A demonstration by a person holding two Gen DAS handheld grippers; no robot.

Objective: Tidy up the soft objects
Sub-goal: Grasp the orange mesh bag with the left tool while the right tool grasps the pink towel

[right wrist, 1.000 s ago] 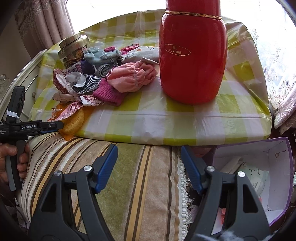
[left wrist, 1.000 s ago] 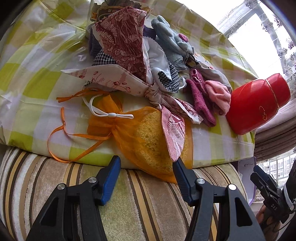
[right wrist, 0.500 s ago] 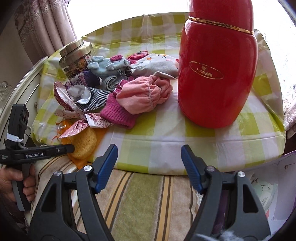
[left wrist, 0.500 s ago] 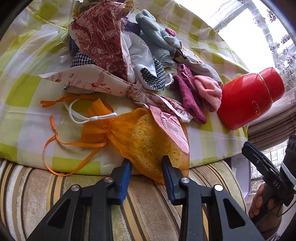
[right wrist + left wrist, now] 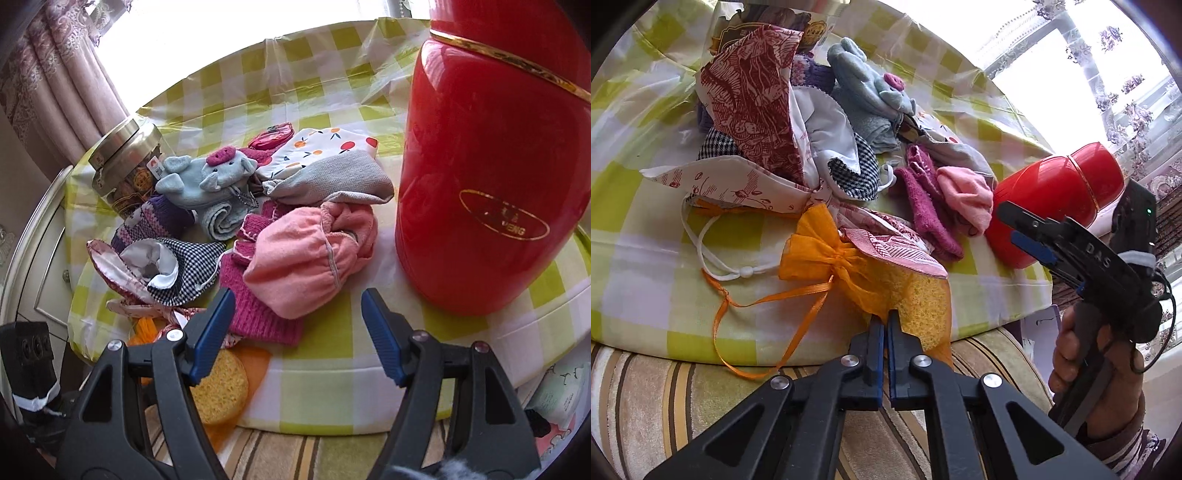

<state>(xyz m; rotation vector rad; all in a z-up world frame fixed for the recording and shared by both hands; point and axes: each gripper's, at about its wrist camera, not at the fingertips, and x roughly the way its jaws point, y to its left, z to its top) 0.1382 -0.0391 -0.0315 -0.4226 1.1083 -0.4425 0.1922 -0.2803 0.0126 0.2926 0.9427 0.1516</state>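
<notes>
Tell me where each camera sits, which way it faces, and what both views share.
Left wrist: on the left tool, angled down at the table edge; jaws just closed on the orange mesh bag; the right tool and hand show.
Right wrist: on the open right tool, facing the pink cloth.
Shared: red flask, bag, cloth pile.

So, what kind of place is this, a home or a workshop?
Most likely a room in a home. A round table under a green checked tablecloth stands by a window with patterned curtains, and it carries household things: a red thermos and a pile of small clothes, such as a pink cloth.
</notes>
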